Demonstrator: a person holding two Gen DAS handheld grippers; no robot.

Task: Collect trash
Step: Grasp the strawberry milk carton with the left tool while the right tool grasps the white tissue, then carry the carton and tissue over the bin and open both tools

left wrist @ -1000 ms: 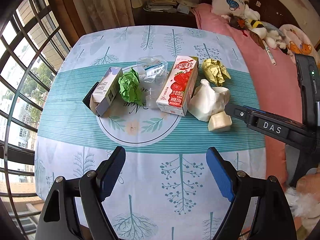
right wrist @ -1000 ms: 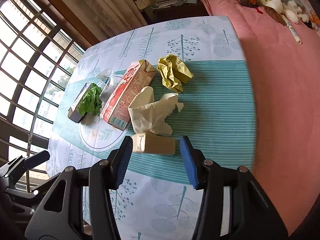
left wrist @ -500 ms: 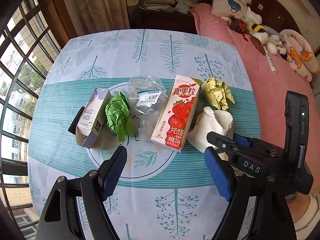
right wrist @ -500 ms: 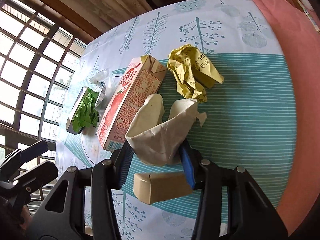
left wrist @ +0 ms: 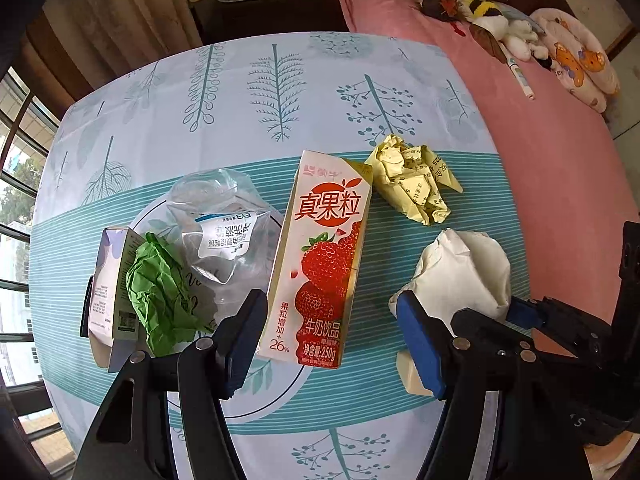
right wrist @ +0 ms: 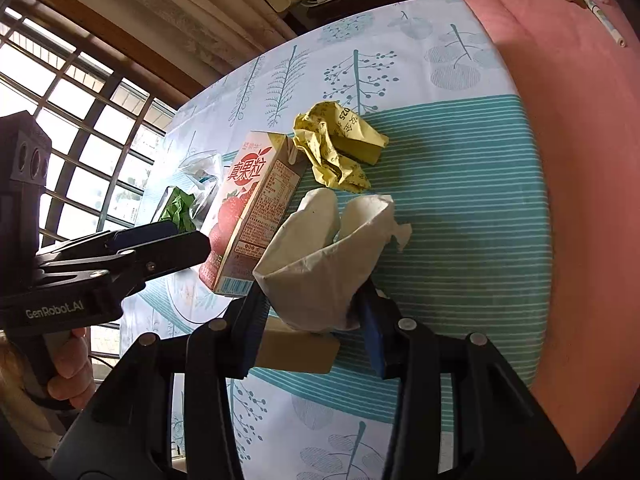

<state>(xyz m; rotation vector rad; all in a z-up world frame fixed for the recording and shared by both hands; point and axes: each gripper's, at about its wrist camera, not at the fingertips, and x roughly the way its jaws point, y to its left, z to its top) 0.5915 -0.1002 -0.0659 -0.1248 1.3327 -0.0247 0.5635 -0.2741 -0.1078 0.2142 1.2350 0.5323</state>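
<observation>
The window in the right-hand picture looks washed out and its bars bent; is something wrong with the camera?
Right wrist view: daylight overexposes the window, and the fisheye lens bows its bars; the corners go black. Left wrist view: the tablecloth bulges likewise, yet the strawberry carton reads sharp, without glare.

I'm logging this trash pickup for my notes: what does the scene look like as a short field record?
surface: leaf-patterned blue tablecloth
left tongs: open, jaws have just been closing, astride red strawberry milk carton
right tongs: jaws have just been closing, pinching crumpled white paper bag
loose trash: crumpled yellow paper; crumpled green paper; clear plastic pouch
</observation>
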